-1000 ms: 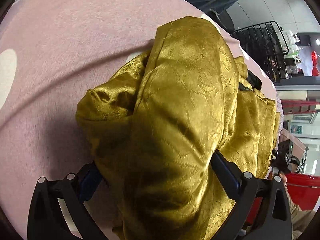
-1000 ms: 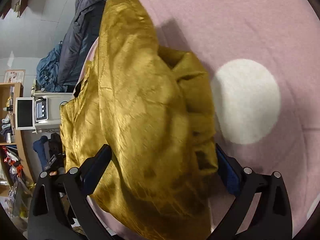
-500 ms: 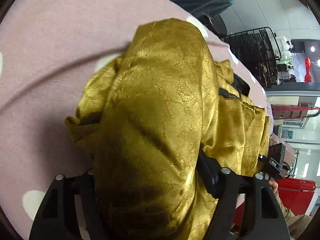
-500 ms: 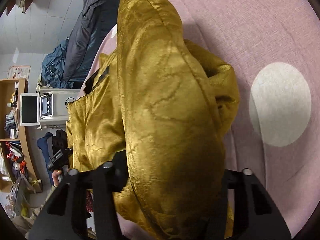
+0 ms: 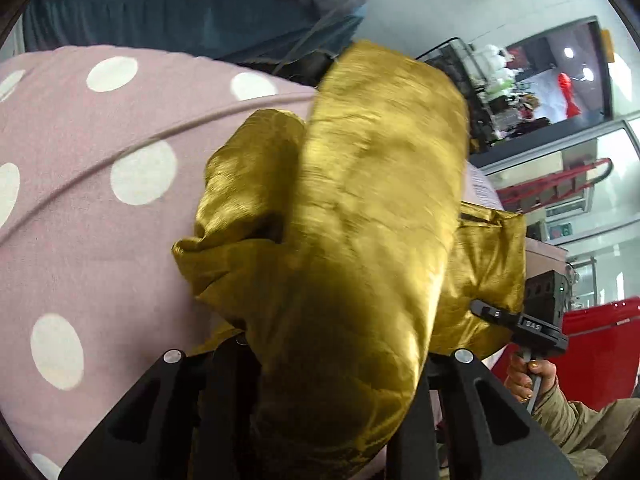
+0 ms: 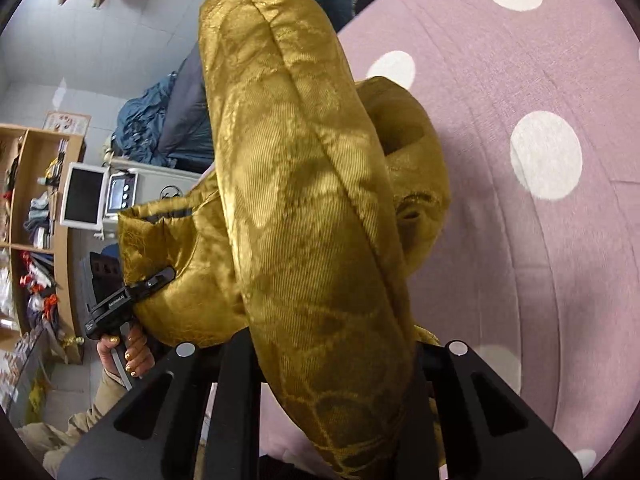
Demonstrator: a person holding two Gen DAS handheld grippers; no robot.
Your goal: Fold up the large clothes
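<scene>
While both jaws have just been closing, my left gripper (image 5: 332, 364) and right gripper (image 6: 320, 364) pinch the gold padded jacket (image 5: 360, 220), running lengthwise away above the polka-dot cover (image 5: 80, 248); only the right view shows shelves (image 6: 36, 216).

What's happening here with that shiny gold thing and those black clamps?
A person is folding a shiny, padded golden-yellow garment on a pink cloth with white polka dots. Each hand holds a black two-finger clamp tool. The left gripper and the right gripper have both just been closing, and each now pinches a thick fold of the garment between its fingers. The gripped folds are raised off the cloth, while the rest still lies bunched on it.
</scene>
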